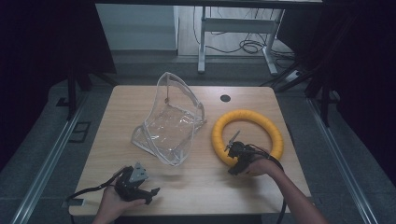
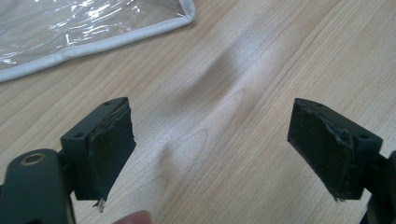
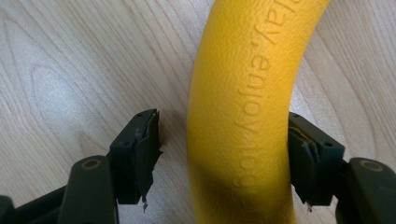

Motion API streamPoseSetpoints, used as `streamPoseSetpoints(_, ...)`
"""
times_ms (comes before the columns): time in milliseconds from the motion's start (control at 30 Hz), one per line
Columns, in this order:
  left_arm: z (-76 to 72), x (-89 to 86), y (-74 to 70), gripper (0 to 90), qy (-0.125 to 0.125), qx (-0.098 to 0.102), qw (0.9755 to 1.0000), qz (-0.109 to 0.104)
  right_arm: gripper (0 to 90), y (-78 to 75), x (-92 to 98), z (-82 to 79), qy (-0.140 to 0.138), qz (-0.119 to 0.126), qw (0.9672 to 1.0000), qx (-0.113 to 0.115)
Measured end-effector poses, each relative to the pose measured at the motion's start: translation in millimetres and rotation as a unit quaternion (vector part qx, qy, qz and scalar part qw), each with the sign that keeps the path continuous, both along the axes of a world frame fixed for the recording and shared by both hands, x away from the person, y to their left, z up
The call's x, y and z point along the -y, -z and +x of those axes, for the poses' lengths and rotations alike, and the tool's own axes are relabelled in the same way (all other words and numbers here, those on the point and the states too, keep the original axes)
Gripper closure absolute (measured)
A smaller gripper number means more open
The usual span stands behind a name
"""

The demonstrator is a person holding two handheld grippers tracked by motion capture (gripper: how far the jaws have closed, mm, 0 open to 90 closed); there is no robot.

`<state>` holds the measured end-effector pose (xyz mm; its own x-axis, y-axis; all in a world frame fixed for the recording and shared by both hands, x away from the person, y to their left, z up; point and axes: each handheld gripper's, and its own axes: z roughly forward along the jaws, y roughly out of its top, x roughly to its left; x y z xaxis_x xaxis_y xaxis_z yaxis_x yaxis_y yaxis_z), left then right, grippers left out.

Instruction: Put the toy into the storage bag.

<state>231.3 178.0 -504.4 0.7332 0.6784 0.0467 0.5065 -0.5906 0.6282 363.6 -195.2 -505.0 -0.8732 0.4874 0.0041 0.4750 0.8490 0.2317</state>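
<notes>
Yellow ring [image 1: 247, 136]: lies flat on the right half of the table, just right of the clear bag, with its hollow middle showing bare wood. In the right gripper view [image 3: 247, 116] a curved stretch of it runs up between the two black jaws, its pebbled skin stamped with raised letters that read in part "play.enjoy".
Table [image 1: 196, 186]: light wood top with rounded corners and a small dark round cap [image 1: 225, 98] near its far edge. It carries the ring, the bag and both grippers.
Clear bag [image 1: 170, 123]: see-through plastic with pale edging, left of the ring near the table's centre. Its far part stands up in a loop and its near part lies flat. One white-edged corner [image 2: 93, 28] shows at the upper left of the left gripper view.
Left gripper [image 1: 152, 192]: held low at the table's near left edge in the person's left hand [image 1: 114, 203], the grey three-cornered plate on top. Its jaws are spread wide with only bare wood between the pads [image 2: 212, 140], well apart from the bag and the ring.
Right gripper [image 1: 232, 156]: at the ring's near left arc, in the person's right hand [image 1: 261, 167]. Its jaws straddle the ring [image 3: 224, 158]. The right-hand pad sits against the ring's side, while a strip of wood shows between the left-hand pad and the ring, so the ring is bracketed but not clamped.
</notes>
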Motion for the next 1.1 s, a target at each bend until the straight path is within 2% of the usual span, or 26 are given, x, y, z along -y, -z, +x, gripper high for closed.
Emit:
streamPoseSetpoints(67,0.2,0.3,0.5,14.7,0.001,-0.001,1.0,0.001,37.4,-0.7,1.0,1.2,0.001,0.001,1.0,0.0)
streamPoseSetpoints(133,0.0,0.3,0.3,14.7,0.001,-0.001,1.0,0.0,47.0,-2.2,3.0,3.9,0.007,-0.001,1.0,0.003)
streamPoseSetpoints(200,-0.2,0.1,0.0,14.7,0.001,-0.001,1.0,0.0,47.9,-2.6,4.2,6.3,0.011,0.001,0.9999,0.0)
streamPoseSetpoints(333,-0.5,-0.5,-0.7,14.7,0.0,0.001,1.0,0.0,49.4,-3.8,-0.5,8.9,-0.001,-0.018,0.9998,-0.01)
streamPoseSetpoints(567,-0.1,-0.5,-0.2,14.7,0.001,0.002,1.0,0.003,50.0,-7.1,-2.8,8.6,-0.003,-0.023,0.9997,-0.003)
streamPoseSetpoints(633,-0.4,-1.0,-0.8,14.7,0.0,0.003,1.0,0.003,50.1,-13.4,-0.9,9.3,-0.002,-0.006,1.0,0.001)
streamPoseSetpoints(800,-0.6,-1.5,-1.4,14.7,-0.001,0.005,1.0,0.001,50.2,-27.3,2.2,9.8,-0.001,0.011,0.9999,0.011)
streamPoseSetpoints(1100,-0.6,-1.9,-1.8,14.7,-0.002,0.006,1.0,0.001,50.4,-44.8,8.2,9.6,0.019,0.025,0.999,0.032)
